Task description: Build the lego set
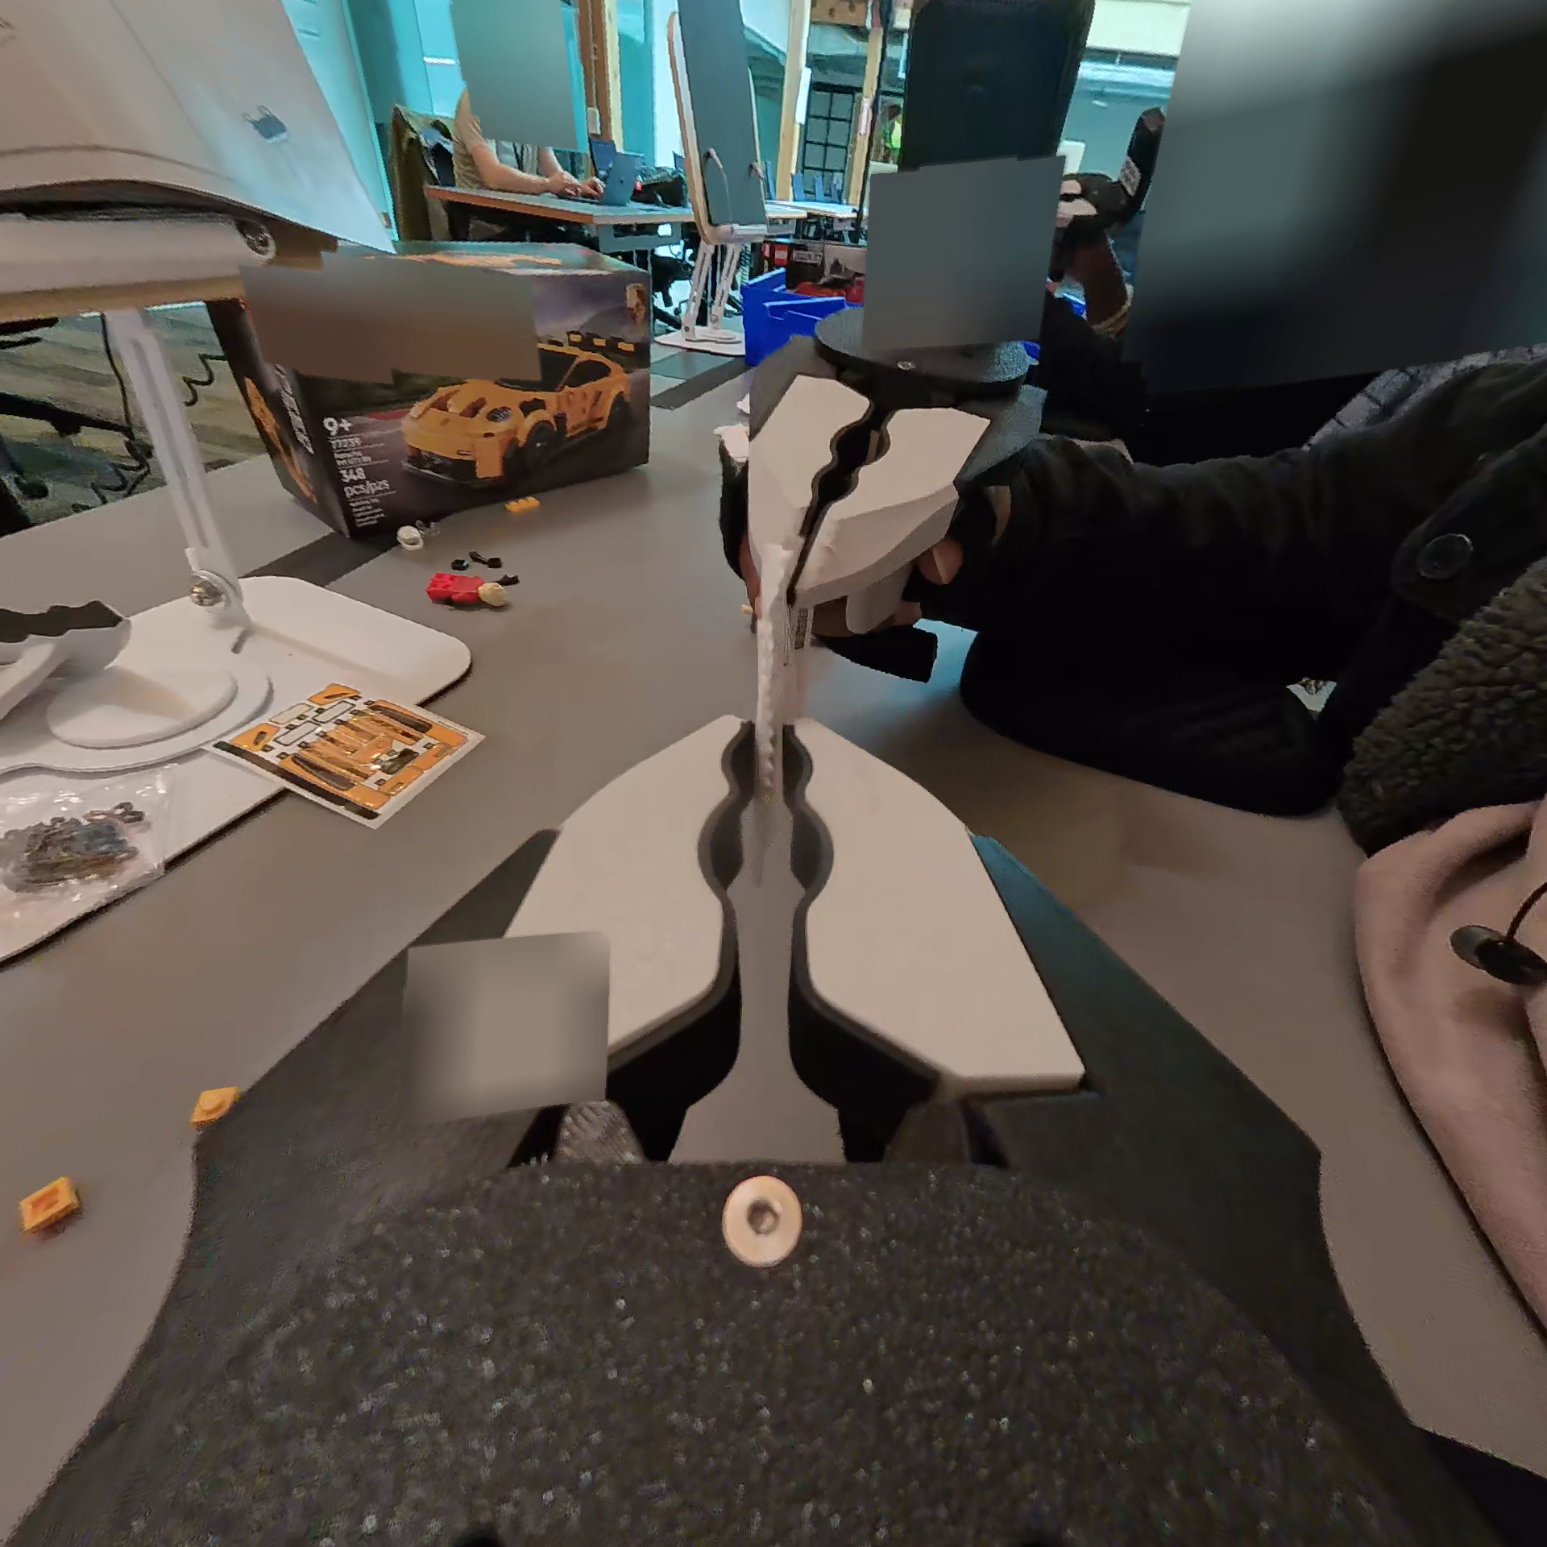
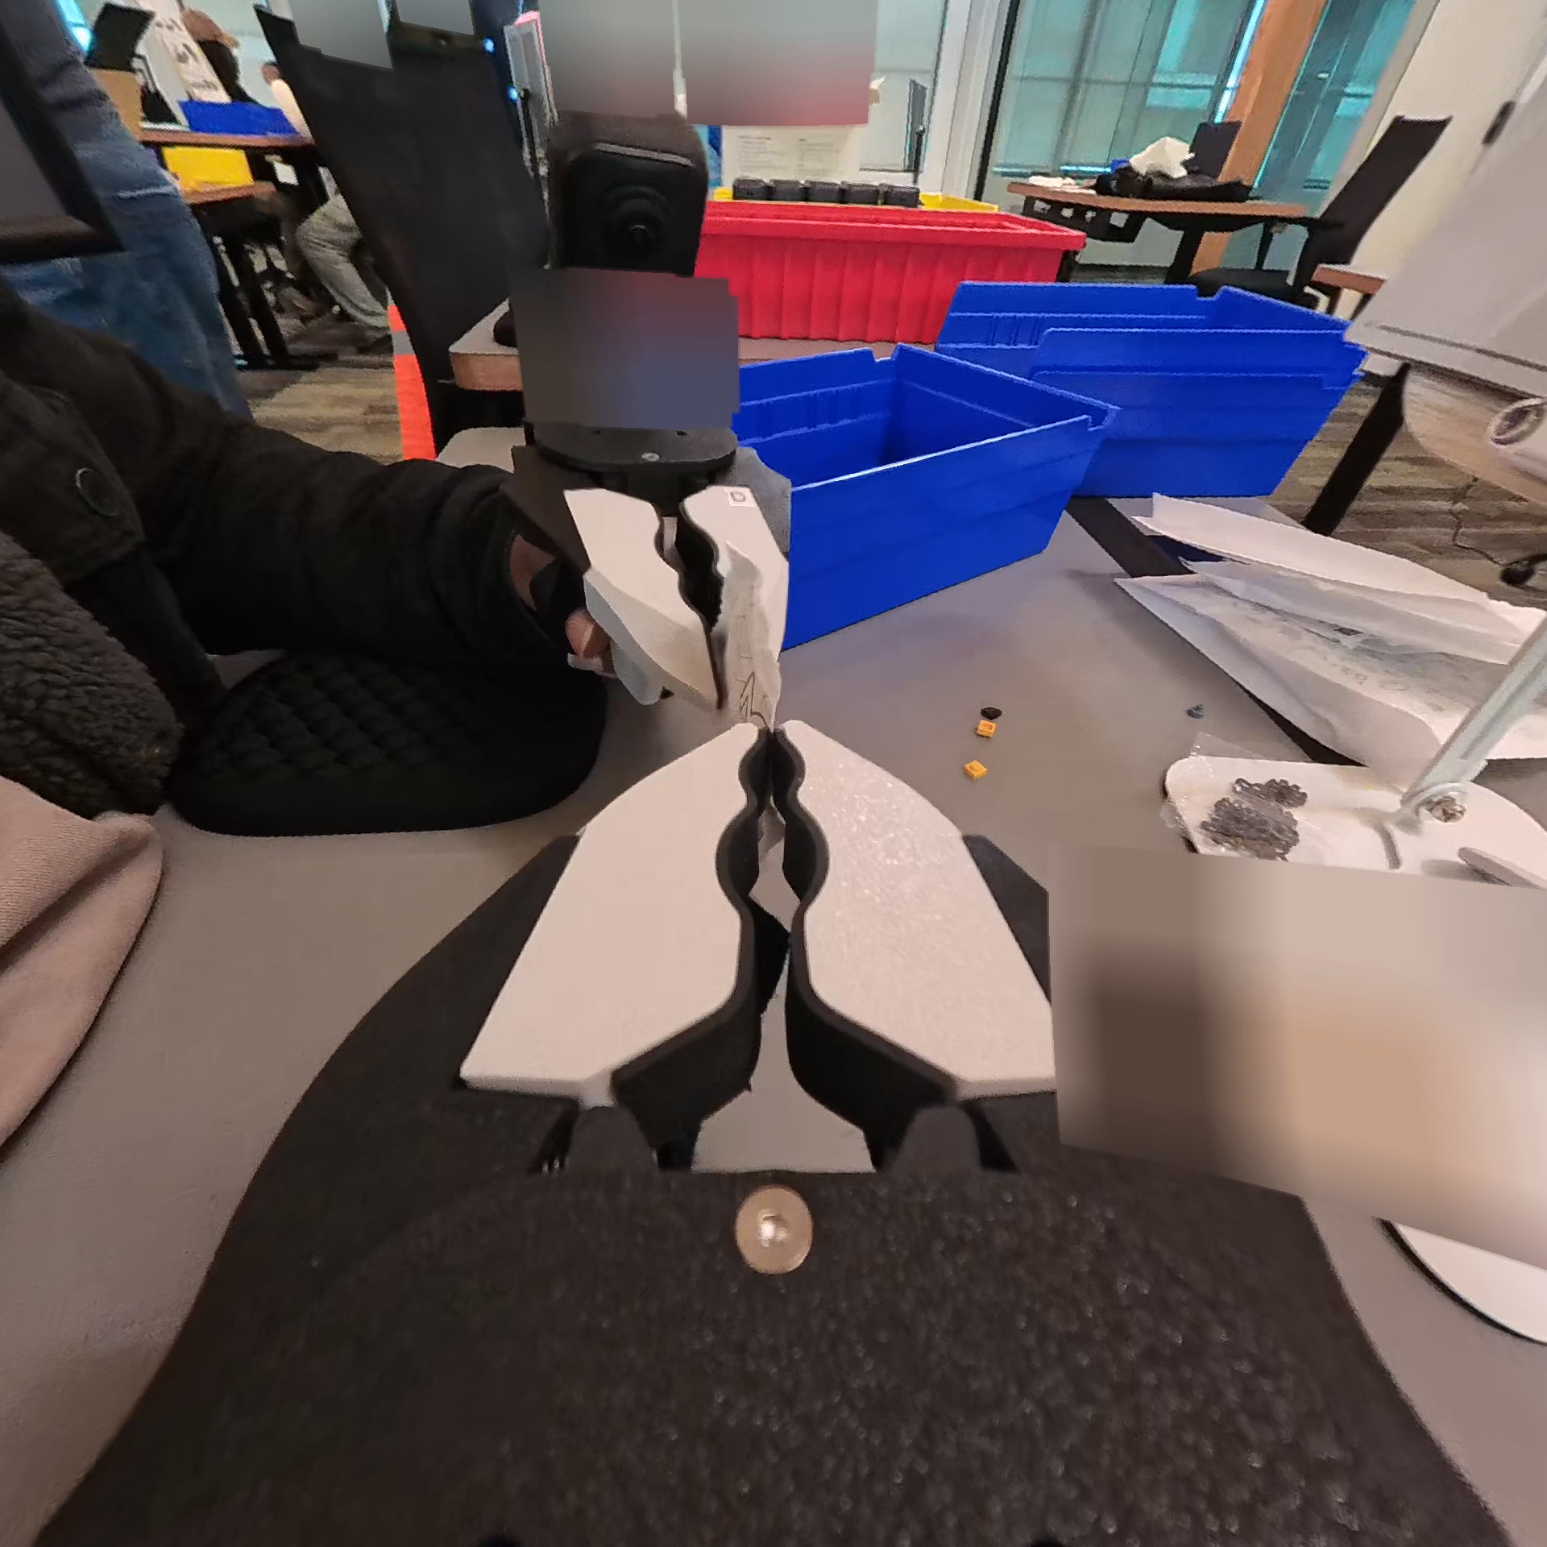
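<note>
On the grey table [image 1: 586, 636], the dark cardboard set box with a yellow car picture [image 1: 469, 402] stands at 10 o'clock in the left wrist view. The left gripper [image 1: 766, 753] and right gripper [image 2: 768, 741] each clench one end of a white paper parts bag [image 1: 774, 670] stretched between them. Small loose orange bricks [image 2: 975, 768] lie at 2 o'clock of the right gripper.

From my seat this reads as a shared open-plan office or lab. At twelve o'clock a person types on a laptop [image 1: 618, 180] at a long wooden desk [image 1: 536, 205], glass-walled rooms [image 2: 1113, 92] lie behind, and blue plastic storage bins [image 2: 921, 477] and a red ribbed crate [image 2: 879, 268] sit at one o'clock.
</note>
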`<state>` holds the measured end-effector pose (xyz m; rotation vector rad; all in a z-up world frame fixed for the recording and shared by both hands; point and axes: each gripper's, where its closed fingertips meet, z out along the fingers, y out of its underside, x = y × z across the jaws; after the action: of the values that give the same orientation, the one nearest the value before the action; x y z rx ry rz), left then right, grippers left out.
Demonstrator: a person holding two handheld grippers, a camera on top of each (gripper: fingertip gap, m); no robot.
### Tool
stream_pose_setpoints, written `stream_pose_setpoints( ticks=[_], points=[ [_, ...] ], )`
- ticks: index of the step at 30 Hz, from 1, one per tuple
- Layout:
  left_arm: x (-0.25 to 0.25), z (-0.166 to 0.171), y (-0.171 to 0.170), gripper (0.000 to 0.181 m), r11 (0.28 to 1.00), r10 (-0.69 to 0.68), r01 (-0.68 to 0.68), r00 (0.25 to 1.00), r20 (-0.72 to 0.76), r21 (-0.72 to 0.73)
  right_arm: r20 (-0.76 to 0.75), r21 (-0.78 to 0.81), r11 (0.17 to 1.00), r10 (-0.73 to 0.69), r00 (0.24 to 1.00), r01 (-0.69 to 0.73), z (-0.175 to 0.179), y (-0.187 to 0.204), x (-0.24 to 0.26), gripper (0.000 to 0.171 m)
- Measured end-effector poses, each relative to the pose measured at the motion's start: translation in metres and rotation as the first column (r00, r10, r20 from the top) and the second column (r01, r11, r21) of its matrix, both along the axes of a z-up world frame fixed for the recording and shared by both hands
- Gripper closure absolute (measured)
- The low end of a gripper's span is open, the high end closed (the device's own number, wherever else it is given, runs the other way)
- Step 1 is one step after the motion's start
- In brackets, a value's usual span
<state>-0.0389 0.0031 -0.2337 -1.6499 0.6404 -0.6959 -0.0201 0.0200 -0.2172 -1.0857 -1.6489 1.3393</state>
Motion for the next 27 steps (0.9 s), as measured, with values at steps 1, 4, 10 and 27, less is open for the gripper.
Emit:
stream_pose_setpoints(
  ticks=[1,4,10,27],
  points=[
    [-0.001,0.0,0.001,0.174,1.0,0.004,-0.004,1.0,0.008,0.0,0.0,-0.005,1.0,-0.007,1.0,0.007,0.0,0.002,0.0,0.171],
    [-0.004,0.001,0.002,0.172,1.0,0.02,-0.02,1.0,0.017,0.001,-0.008,-0.011,0.999,-0.03,1.0,0.03,0.002,0.008,0.0,0.171],
    [-0.01,0.0,0.006,0.172,0.998,0.065,-0.066,0.998,0.01,0.009,-0.073,0.011,0.993,-0.118,0.99,0.119,0.026,0.032,0.015,0.171],
    [-0.002,-0.01,0.006,0.175,0.998,0.057,-0.058,0.998,-0.041,-0.009,0.103,-0.192,0.56,-0.805,0.584,0.806,0.05,0.271,0.227,0.171]
  ],
)
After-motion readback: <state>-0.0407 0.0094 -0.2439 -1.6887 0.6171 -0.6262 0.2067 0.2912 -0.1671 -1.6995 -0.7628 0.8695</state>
